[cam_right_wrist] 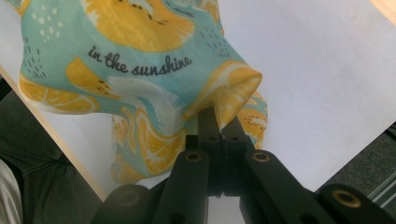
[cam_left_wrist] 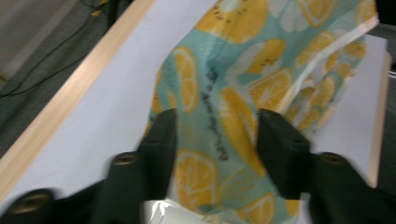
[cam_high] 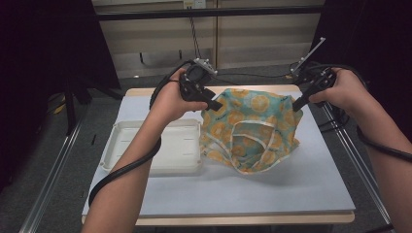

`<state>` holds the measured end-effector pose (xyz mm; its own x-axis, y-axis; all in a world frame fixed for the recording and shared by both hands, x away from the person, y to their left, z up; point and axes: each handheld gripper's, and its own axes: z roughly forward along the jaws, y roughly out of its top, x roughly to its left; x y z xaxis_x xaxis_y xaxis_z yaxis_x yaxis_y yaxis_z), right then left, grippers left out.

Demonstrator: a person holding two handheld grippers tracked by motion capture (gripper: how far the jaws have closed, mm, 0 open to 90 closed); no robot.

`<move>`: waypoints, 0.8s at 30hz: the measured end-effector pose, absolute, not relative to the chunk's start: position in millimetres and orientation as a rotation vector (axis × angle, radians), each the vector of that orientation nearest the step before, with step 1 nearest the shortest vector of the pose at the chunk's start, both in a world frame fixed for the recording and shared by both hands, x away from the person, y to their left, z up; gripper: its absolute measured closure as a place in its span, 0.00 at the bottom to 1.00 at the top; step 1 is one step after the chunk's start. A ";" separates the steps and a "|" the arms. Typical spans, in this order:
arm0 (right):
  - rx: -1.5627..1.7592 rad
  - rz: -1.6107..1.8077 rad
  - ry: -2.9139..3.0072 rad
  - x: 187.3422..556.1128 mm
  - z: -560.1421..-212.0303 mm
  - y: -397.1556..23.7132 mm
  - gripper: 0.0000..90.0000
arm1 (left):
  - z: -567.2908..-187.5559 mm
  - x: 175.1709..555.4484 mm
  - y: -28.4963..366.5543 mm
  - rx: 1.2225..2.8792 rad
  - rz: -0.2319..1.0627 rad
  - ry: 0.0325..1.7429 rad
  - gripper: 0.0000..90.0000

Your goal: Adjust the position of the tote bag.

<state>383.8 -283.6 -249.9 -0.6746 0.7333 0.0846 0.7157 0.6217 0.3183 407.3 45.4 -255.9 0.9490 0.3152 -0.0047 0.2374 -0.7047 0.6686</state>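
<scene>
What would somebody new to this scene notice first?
First, the teal cloth printed with orange slices, bunched up on the white table mat right of centre. The right gripper is shut on the cloth's far right corner, while the left gripper stands with its fingers apart over the cloth's left edge, not pressing it. A white plastic tray lies left of the cloth.

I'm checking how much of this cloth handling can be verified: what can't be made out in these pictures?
- Left gripper view: motion blur; whether its jaws touch the teal fabric with orange slice print between them is unclear.
- Right gripper view: the shut jaws cover the pinched corner.
- High view: the forearm hides part of the white plastic tray; fabric folds hide its underside and the white table mat beneath.
</scene>
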 end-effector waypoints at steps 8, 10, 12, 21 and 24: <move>1.180 0.534 2.745 377.1 -235.4 -284.2 0.80 | -252.3 406.6 45.2 2.408 0.101 0.389 1.00; 1.169 0.543 2.742 374.5 -230.6 -283.5 0.77 | -250.3 406.2 45.5 2.398 0.094 0.394 1.00; 1.144 0.556 2.746 371.5 -226.2 -280.9 0.73 | -249.3 405.7 45.4 2.395 0.092 0.399 1.00; 1.034 0.614 2.783 368.0 -221.3 -259.0 0.66 | -248.4 406.1 43.9 2.376 0.079 0.418 1.00; 1.033 0.578 2.784 371.7 -225.9 -253.9 0.75 | -248.5 406.2 43.5 2.376 0.064 0.420 1.00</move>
<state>371.7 -253.9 -225.9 -0.7609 0.6484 0.0228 0.6039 0.6950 0.3903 406.2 43.5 -248.5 0.9460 0.3167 -0.0699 0.2813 -0.6939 0.6629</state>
